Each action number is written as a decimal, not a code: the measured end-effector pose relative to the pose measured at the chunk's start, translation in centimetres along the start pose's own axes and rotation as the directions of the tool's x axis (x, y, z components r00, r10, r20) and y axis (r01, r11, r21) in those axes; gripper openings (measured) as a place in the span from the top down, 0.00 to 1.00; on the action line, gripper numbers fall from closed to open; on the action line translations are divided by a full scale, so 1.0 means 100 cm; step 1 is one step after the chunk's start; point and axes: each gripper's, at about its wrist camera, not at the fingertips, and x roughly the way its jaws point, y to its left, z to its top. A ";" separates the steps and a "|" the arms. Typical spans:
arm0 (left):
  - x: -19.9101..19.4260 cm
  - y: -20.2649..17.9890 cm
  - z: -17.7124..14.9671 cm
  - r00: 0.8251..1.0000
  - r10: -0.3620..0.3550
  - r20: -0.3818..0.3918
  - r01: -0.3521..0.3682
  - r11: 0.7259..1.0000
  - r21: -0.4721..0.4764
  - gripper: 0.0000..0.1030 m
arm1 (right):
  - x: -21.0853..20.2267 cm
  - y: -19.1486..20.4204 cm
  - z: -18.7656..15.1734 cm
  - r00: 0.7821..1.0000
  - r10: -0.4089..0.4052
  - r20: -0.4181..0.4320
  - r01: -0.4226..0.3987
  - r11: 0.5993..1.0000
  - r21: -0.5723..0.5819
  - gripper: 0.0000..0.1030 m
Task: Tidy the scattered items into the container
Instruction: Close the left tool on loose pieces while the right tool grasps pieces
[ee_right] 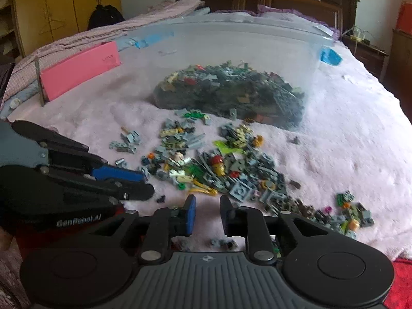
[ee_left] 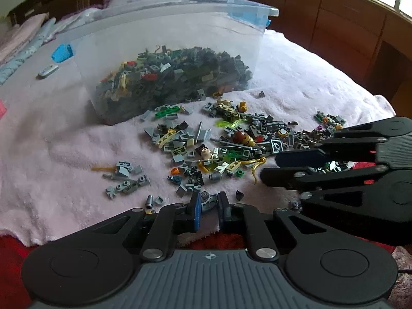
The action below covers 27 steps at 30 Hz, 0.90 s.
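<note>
Bricks (ee_left: 231, 139) scattered before clear bin (ee_left: 164, 51), left gripper (ee_left: 208, 206) jaws apart, right gripper (ee_right: 207, 206) jaws apart

A fluffy, matt pale-pink fleece blanket (ee_left: 64, 154) lies under the translucent, smooth plastic storage tub (ee_left: 164, 33). In front of the tub, small glossy plastic toy bricks (ee_left: 226, 141) lie scattered. Behind it stands dark polished wooden furniture (ee_left: 334, 18).
</note>
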 end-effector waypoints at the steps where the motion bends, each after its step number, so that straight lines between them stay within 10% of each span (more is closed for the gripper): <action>1: -0.002 0.001 0.000 1.000 0.001 0.001 -0.001 1.000 -0.006 0.86 | 0.002 0.001 0.001 1.000 0.004 0.003 -0.004 1.000 -0.005 0.75; 27: -0.015 0.003 0.005 0.999 0.014 0.041 -0.013 1.000 -0.015 0.85 | -0.012 0.009 0.007 0.998 -0.026 0.052 0.030 0.995 -0.093 0.71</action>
